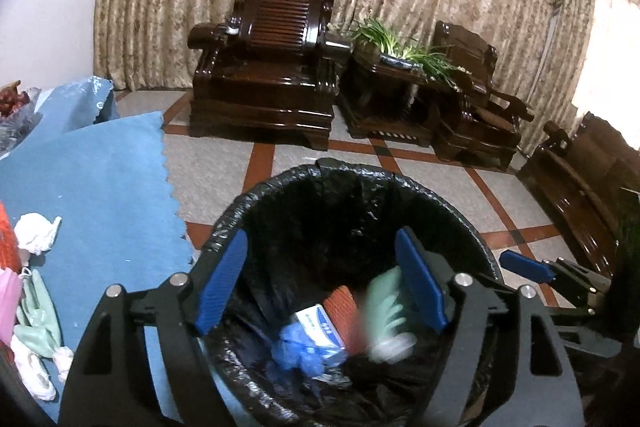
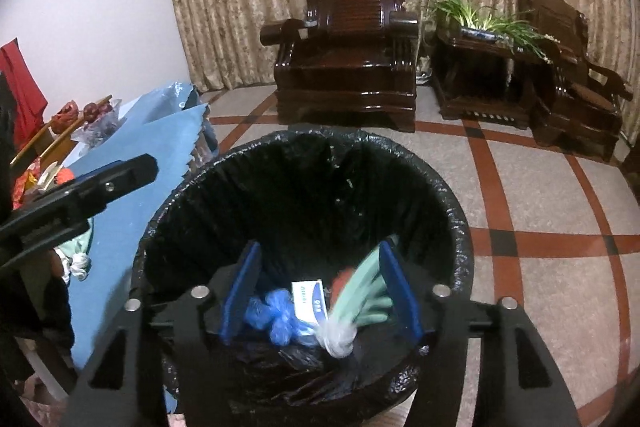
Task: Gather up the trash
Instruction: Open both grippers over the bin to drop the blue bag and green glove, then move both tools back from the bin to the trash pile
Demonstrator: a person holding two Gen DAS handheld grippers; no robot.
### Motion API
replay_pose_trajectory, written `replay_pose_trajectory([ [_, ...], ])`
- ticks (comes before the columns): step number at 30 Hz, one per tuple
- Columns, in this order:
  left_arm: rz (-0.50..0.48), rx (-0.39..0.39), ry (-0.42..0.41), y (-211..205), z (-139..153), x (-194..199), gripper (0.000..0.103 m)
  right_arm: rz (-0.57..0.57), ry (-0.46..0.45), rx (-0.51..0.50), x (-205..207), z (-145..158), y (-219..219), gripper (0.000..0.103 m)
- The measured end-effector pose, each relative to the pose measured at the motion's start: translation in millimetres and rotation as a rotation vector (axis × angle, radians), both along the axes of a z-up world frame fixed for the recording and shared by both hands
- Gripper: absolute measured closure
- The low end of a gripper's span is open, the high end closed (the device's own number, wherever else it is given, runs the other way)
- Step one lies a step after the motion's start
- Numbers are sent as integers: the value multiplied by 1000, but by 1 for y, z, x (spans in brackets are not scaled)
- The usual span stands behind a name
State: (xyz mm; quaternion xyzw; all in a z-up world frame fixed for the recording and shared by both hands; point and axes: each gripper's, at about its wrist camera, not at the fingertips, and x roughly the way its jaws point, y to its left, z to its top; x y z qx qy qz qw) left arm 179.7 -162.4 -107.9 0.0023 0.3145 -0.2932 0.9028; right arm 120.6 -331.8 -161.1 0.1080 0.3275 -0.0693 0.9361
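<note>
A bin lined with a black bag (image 1: 360,173) (image 2: 320,141) stands on the floor beside the table. My left gripper (image 1: 320,283) hangs open over its mouth. A blurred pale green piece (image 1: 386,315) is close to the right-hand pad, and neither pad presses on it. My right gripper (image 2: 320,291) is open over the same bin, with a blurred pale green piece with a white end (image 2: 360,301) loose by its right pad. In the bin lie a crumpled blue glove (image 1: 296,347) (image 2: 272,315), a white and blue box (image 1: 320,323) (image 2: 310,301) and an orange-red item (image 1: 344,309).
The table under a blue cloth (image 1: 100,187) (image 2: 152,155) is to the left and holds a white crumpled tissue (image 1: 36,233) and pale green scraps (image 1: 40,323). Dark wooden armchairs (image 1: 264,67) (image 2: 348,59) and a side table with a plant (image 1: 392,75) stand before the curtain.
</note>
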Motion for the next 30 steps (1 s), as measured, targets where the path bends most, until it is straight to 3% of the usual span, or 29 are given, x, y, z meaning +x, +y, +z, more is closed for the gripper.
replay_pose_trajectory([
  [4, 22, -6, -10, 12, 6, -2, 15, -3, -20, -13, -1, 5, 4, 10],
  [6, 36, -12, -16, 21, 9, -4, 13, -1, -29, -11, 1, 8, 6, 6],
  [15, 121, 11, -41, 67, 21, -17, 9, 37, -59, -4, 8, 21, 27, 6],
  [30, 311, 37, -63, 161, 34, -35, 9, 200, -86, -8, 34, 34, 102, 6],
])
